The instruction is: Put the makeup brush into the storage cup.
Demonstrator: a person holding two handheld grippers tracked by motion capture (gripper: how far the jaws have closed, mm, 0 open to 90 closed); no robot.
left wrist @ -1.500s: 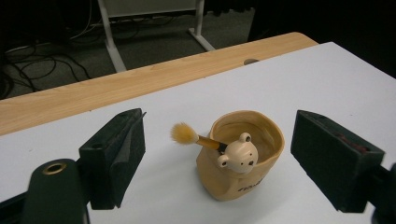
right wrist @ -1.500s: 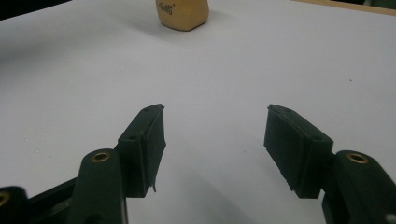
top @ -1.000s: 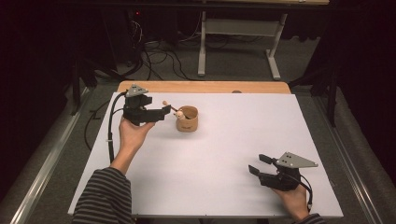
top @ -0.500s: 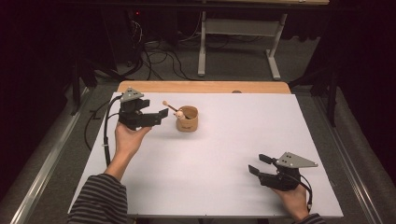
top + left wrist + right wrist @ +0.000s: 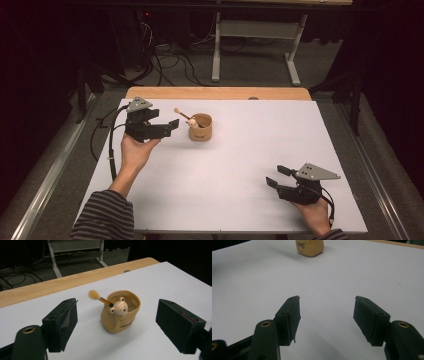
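Near the front right corner of the table (image 5: 235,200), the right gripper (image 5: 276,176) rests low on the white surface. Its jaws stand released, and the right gripper view has bare table between them. It is well apart from the work.

Farther back, toward the rear left part of the table, the left gripper (image 5: 172,125) hovers just beside a small tan pot (image 5: 200,131). Its jaws are wide open and hold nothing. In the left gripper view the pot stands ahead of the two black pads (image 5: 63,322), between their lines but not touching either. The pot looks soft and a little slumped, with a small bear head (image 5: 119,308) on its rim. A brush (image 5: 100,298) leans in it, and its fluffy tip sticks out over the rim toward the left rear of the table.

I judge that the step in hand is the approach of the left gripper to the pot or to the brush; no grasp is made yet. The next move calls for a choice of target. For the brush, the jaws must rise and close on the thin stick without pushing the pot over. For the pot, they must go forward around its sides and close gently, because the wall seems easy to squash.
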